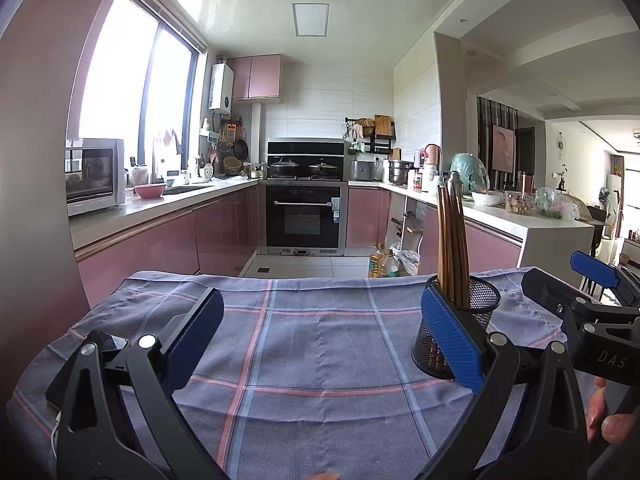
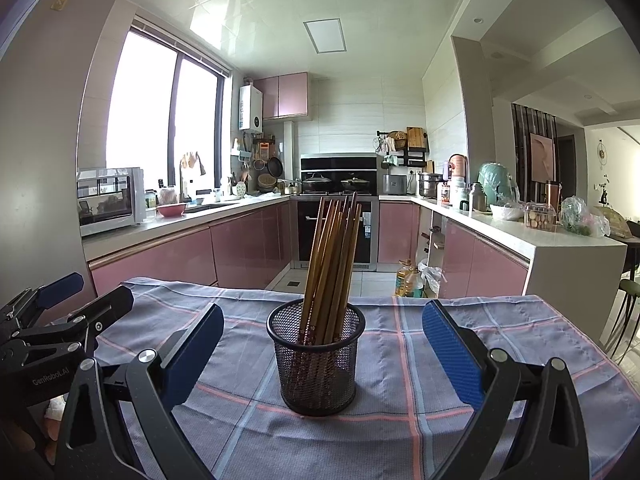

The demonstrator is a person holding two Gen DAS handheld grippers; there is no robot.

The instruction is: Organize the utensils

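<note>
Chopsticks (image 2: 330, 264) are bundled in a black mesh cup (image 2: 316, 364), standing upright-ish and fanned slightly, tips leaning right. Cup sits on the plaid blue-grey cloth (image 2: 400, 400) with pink and light blue lines, roughly mid-table. In the right wrist view it's dead centre between the two blue pads, not touching either. Right gripper (image 2: 322, 352): jaws spread wide, holding nothing. Left gripper (image 1: 324, 344): jaws also wide apart, empty, over bare cloth; in its view the cup is just behind the right-hand pad, partly hidden by it. Each gripper shows at the edge of the other's view, so they sit side by side at the near edge of the table. Part of a hand (image 1: 608, 416) is visible at the lower right of the left view, at the right gripper's body. A phone-like dark slab with a white cable (image 1: 54, 432) lies at the left edge of the cloth, under the left gripper frame; can't tell more. Beyond the table: pink kitchen cabinets, oven (image 2: 336, 232) straight ahead, microwave (image 2: 110, 200) on the left counter, oil bottles (image 2: 408, 280) on the floor near the right counter.
</note>
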